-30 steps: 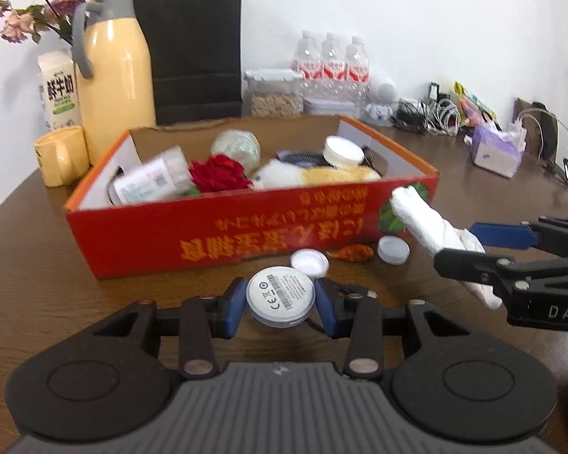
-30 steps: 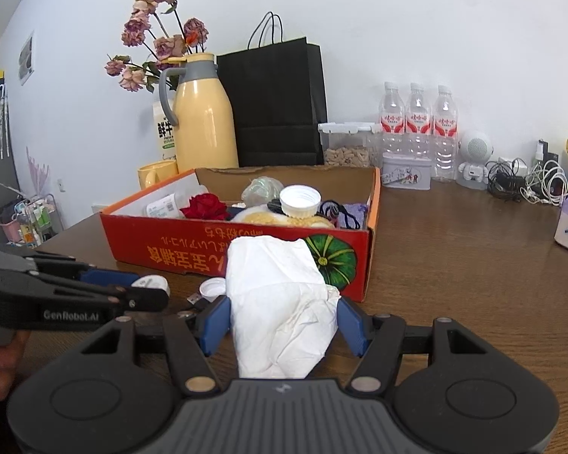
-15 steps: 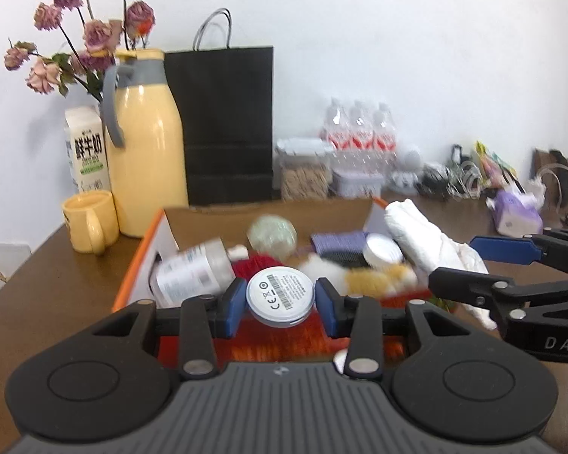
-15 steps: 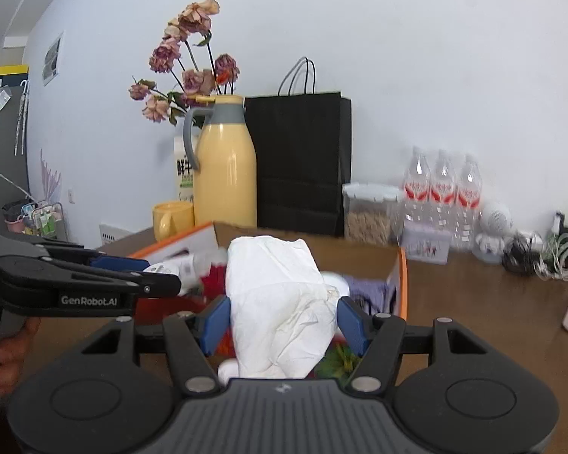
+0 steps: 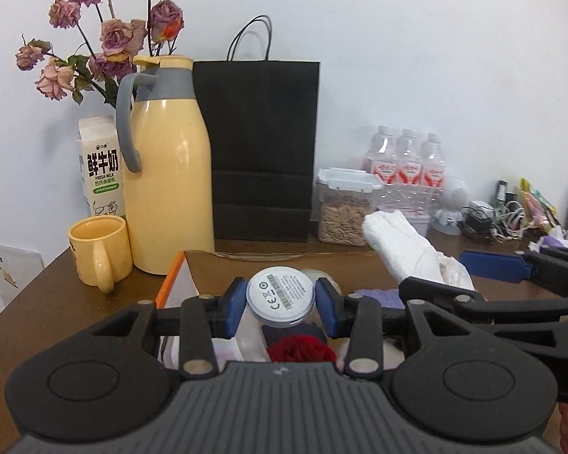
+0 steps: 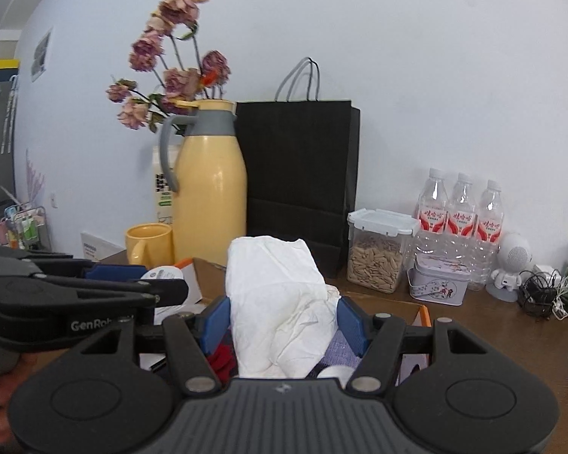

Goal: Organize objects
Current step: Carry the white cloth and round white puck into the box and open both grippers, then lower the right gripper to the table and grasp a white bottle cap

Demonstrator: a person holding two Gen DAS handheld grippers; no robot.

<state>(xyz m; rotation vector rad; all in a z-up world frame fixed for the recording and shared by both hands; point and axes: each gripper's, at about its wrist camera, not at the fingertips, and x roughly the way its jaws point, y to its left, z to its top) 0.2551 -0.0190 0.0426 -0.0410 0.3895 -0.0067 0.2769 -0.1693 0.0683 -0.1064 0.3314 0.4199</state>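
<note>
Both grippers have risen over the box [image 5: 178, 265] since a second ago. The left gripper [image 5: 280, 300] still clamps the white disc [image 5: 280, 295]; the right gripper [image 6: 284, 321] still grips the white cloth [image 6: 280, 302].

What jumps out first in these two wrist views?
Each gripper carries something over the open cardboard box: the left gripper clamps a round white disc, the right gripper a crumpled white cloth. Behind the box, a tall yellow thermos jug stands beside a black paper bag.

cluttered home table [image 5: 38, 302], thermos [image 5: 168, 174], flowers [image 5: 106, 38]
</note>
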